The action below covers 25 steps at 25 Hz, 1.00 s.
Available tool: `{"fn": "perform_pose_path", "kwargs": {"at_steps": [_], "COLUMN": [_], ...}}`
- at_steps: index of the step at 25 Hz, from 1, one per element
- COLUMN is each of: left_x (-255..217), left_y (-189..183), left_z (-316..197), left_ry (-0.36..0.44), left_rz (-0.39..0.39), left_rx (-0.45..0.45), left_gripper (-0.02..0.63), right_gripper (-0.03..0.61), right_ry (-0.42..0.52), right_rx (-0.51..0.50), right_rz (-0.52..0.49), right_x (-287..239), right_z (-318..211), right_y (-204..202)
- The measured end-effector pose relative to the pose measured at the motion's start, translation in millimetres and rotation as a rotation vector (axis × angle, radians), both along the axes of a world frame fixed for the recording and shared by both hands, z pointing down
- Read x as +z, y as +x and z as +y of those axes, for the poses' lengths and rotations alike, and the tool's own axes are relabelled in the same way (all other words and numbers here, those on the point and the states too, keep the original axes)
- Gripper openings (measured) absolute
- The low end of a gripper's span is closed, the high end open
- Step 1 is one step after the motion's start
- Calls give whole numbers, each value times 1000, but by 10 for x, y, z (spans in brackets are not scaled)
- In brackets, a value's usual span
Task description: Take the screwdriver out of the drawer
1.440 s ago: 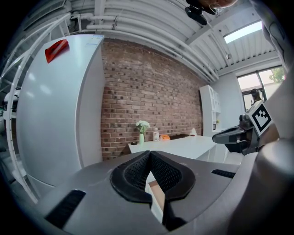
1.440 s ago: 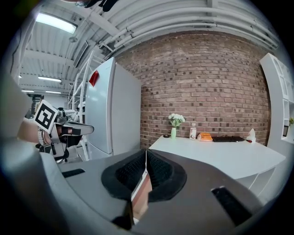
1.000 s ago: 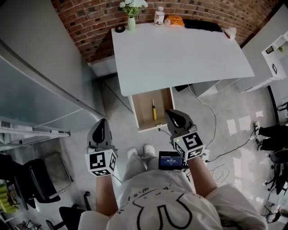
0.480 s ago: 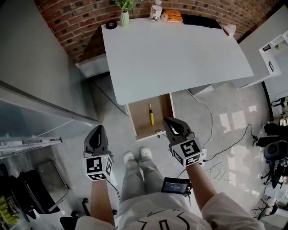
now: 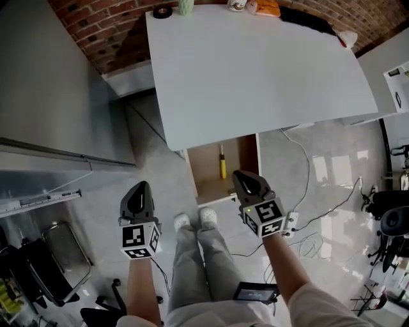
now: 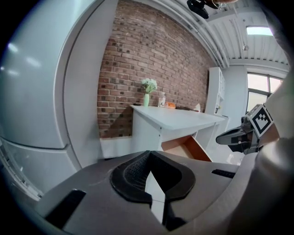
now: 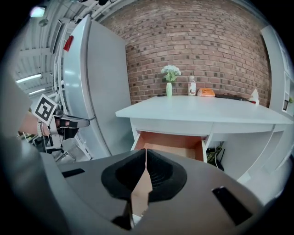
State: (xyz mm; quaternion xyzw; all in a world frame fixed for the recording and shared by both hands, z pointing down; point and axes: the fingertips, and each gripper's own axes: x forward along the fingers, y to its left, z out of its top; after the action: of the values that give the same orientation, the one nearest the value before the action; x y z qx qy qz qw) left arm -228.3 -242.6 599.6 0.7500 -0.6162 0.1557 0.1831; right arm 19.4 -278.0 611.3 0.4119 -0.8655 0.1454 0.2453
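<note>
Your jaws are pressed together on both sides, with nothing between them. The left gripper (image 5: 138, 189) hangs over the grey floor to the left of your shoes (image 5: 192, 220). The right gripper (image 5: 246, 181) hangs just beside the right front corner of the drawer (image 5: 206, 171), above its level and touching nothing. In the right gripper view, the right gripper's closed tips line up with the drawer's opening.

The drawer stands pulled out from under the white surface (image 5: 255, 70). Its wooden floor is bare apart from the screwdriver (image 5: 222, 164). This has a yellow handle and lies lengthwise near the middle, with its shaft pointing back under the surface. It is well apart from both grippers.

At the far edge of the surface, against the brick wall (image 7: 193, 50), stand a vase of white flowers (image 7: 169, 82), a bottle (image 7: 191, 86) and an orange packet (image 7: 206, 92). A black tape roll (image 5: 162, 11) lies at the left corner.

Compared with a second ago, both grippers sit lower against your body and more of your legs shows between your arms. The small screen (image 5: 255, 292) at your waist has slid from between your wrists to the bottom of the head view. The surface now fills the top of that view, cutting off the vase. The screwdriver lies where it lay, and both jaws were already closed.
</note>
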Motion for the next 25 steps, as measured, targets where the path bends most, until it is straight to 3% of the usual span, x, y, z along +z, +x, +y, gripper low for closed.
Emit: {"fn": "perform_pose_path", "kwargs": {"at_steps": [13,16,25], "left_x": [974,1063,1220], "left_y": [-82,-65,-71], "left_z": [-133,-175,-402], "left_ry": [-135,-157,-176], "left_rz": [76,78,72], "left_rx": [-50,-45,-35], "left_gripper": [12,12,12], "right_gripper": [26,142,150], "right_ry": [-188,-261,-429], "right_rx": [71,80,55], "right_rz": [52,62,219], "right_x": [1156,1375,2088], "right_z": [-294,-360,-596], "right_y": [45,47,52]}}
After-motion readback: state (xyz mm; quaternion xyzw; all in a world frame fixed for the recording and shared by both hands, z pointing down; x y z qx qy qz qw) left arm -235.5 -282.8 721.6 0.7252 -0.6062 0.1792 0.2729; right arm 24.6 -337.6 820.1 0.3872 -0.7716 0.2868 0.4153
